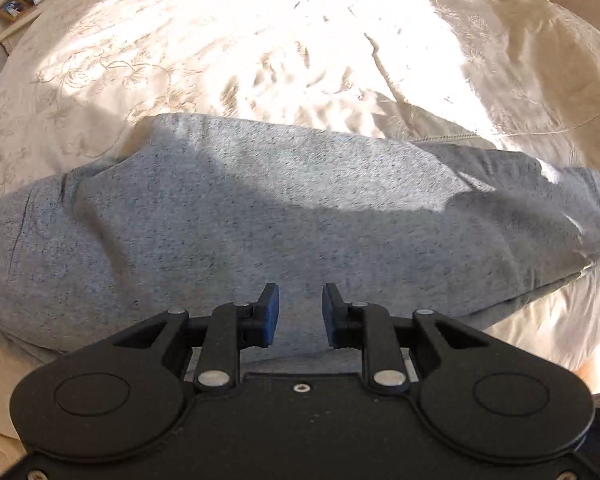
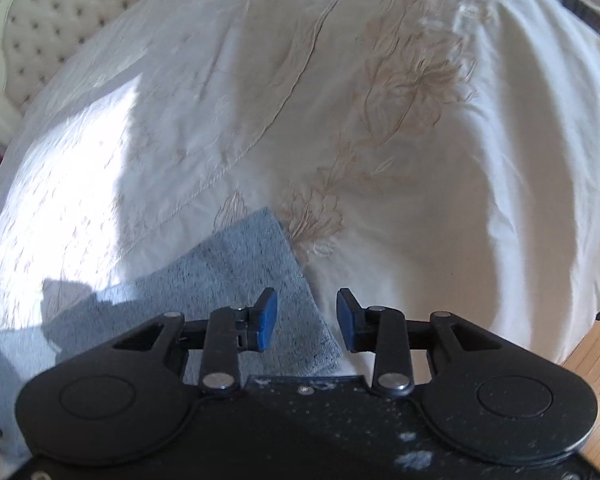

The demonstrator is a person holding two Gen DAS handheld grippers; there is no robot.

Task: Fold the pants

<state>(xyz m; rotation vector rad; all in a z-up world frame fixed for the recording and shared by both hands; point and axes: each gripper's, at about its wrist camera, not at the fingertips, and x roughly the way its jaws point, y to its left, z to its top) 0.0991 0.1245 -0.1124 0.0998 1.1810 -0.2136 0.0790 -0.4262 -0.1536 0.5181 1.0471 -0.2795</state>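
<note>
Two grippers are in play, each with two blue pads, and neither holds anything. Left gripper [image 1: 300, 308] hovers with its jaws narrowly parted and nothing between them, low over the pants [image 1: 260, 216], aimed at the middle of the grey cloth; I judge it is placed there to pin or pinch a fold line, though whether the pads touch the fabric cannot be told. One pair of pants shows, lying as a broad band across the bed [image 1: 260, 40] from 9 o'clock to 3 o'clock of that gripper, seemingly already doubled, with sun falling on its far edge. Right gripper [image 2: 306, 320] stands a little wider apart, also empty, straddling the cloth's side edge: its left pad is over the grey, its right pad over the bare bedspread. A corner of the pants [image 2: 260, 256] points to 12 o'clock just beyond it, so this gripper looks set to take that end for the next fold. Farther out, one tufted headboard [image 2: 48, 20] sits at 10 o'clock, and wood floor [image 2: 596, 364] at 4 o'clock.
</note>
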